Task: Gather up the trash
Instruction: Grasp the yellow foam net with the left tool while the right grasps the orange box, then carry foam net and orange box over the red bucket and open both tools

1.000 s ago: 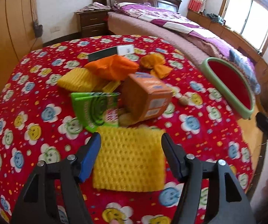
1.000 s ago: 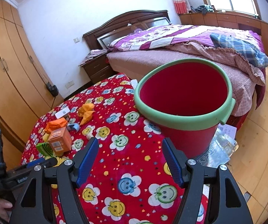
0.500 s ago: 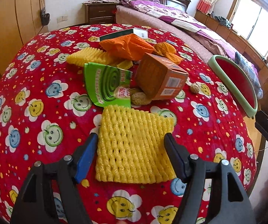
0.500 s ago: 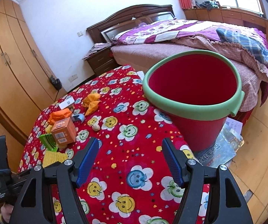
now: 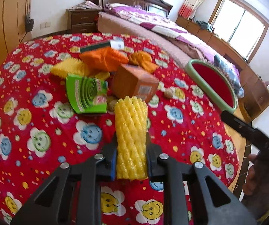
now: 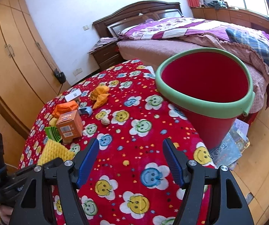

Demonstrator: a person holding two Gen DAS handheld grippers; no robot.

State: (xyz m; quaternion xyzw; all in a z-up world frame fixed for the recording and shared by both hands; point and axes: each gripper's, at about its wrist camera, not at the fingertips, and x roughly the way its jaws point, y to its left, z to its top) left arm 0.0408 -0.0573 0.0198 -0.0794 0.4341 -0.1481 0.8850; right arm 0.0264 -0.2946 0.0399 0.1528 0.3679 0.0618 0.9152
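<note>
A yellow foam net [image 5: 131, 123] lies on the red smiley tablecloth [image 5: 31, 123], bunched into a narrow roll. My left gripper [image 5: 130, 140] is closing on it, and both pads press its sides. The right wrist view shows the same net [image 6: 54, 151] at the lower left. Behind it lie an orange box [image 5: 134, 82], a green packet [image 5: 85, 95], an orange bag [image 5: 104, 58], a second yellow net [image 5: 67, 68] and a crumpled orange wrapper [image 5: 142, 60]. My right gripper [image 6: 131, 144] hangs open over bare cloth, with nothing between its fingers. A red bucket with a green rim [image 6: 171, 93] stands past the table's right edge.
A walnut [image 6: 105, 121] and a small blue item [image 6: 85, 110] lie mid-table, and a flat white-and-green box [image 5: 100, 45] lies at the far side. A bed [image 6: 171, 35], a nightstand and wardrobes surround the table. Papers [image 6: 226, 150] lie on the floor under the bucket.
The left jaws went from wide open around the flat foam net to squeezed on it, folding it into a narrow roll. The right gripper drifted slightly and stayed open.
</note>
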